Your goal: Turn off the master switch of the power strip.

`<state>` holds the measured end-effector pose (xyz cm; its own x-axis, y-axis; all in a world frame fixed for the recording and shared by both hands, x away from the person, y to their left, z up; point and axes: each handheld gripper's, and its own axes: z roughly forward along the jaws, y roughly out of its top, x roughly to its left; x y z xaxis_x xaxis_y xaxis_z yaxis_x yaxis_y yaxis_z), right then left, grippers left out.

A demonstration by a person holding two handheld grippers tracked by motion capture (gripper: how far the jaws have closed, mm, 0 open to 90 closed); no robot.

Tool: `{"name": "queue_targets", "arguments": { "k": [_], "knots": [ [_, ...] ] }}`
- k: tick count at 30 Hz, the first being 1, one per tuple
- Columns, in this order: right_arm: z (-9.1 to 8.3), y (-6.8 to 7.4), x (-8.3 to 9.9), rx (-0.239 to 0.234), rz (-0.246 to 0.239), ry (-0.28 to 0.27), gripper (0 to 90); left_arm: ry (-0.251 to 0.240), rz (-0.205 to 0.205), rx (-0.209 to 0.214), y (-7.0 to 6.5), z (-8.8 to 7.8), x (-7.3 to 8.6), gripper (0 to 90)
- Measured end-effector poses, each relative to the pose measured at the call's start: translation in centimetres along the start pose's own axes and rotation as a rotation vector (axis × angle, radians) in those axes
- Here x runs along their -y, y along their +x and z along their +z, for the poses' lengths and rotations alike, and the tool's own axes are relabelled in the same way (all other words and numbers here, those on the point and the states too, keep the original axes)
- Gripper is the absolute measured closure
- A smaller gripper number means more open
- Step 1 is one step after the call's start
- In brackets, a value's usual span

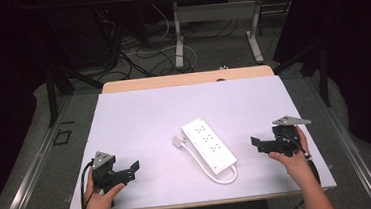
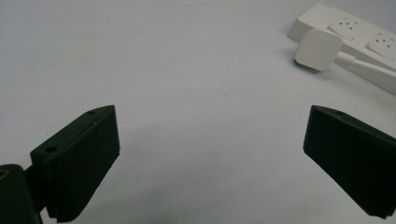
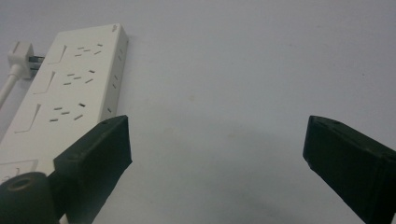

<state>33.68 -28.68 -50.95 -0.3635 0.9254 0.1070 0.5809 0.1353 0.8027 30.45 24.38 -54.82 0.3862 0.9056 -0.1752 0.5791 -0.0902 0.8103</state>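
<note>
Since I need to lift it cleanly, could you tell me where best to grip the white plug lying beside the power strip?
Probably grip the plug across its flat sides, from the left gripper's side; the power strip blocks its far side and the cable trails toward the person.

Bright desk, dark surroundings
Even overhead light on the desk; soft shadows lie beneath the slightly blurred fingers.

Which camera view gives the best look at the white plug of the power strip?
The left gripper view: the plug is near, its flat back facing the camera, beside the power strip. The high view shows it small, left of the strip. The right gripper view shows it at the left edge, with its prongs visible.
</note>
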Motion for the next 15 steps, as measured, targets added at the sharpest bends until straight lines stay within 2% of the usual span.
{"name": "queue_targets", "arguments": {
  "k": [5, 7, 9, 10, 11, 12, 15],
  "knots": [
    [-0.1, -1.4, 0.6, 0.019, -0.008, -0.031, 7.1, 0.004, -0.008, 0.000, 0.1, -0.1, 0.0, 3.8],
    [-0.1, -1.9, 0.8, 0.026, 0.006, -0.060, 7.4, 0.002, -0.006, -0.001, 0.2, -0.1, 0.0, 3.8],
    [-0.3, -2.4, 0.9, 0.008, 0.009, -0.051, 7.4, 0.002, -0.004, -0.002, 0.2, -0.1, 0.0, 3.8],
    [-0.5, -2.7, 0.9, 0.022, 0.001, -0.035, 7.4, 0.003, -0.004, -0.002, 0.2, -0.1, 0.0, 3.8],
    [-0.4, -2.9, 1.1, 0.035, 0.008, -0.072, 7.4, 0.003, -0.004, -0.002, 0.2, -0.1, 0.0, 3.8],
    [-0.6, -3.4, 1.2, 0.043, 0.021, -0.081, 7.4, 0.004, -0.003, -0.003, 0.3, -0.1, 0.0, 3.8],
    [-0.7, -4.0, 1.4, 0.062, 0.014, -0.093, 7.4, 0.003, -0.004, -0.005, 0.3, -0.1, 0.0, 3.8]
  ]
}}
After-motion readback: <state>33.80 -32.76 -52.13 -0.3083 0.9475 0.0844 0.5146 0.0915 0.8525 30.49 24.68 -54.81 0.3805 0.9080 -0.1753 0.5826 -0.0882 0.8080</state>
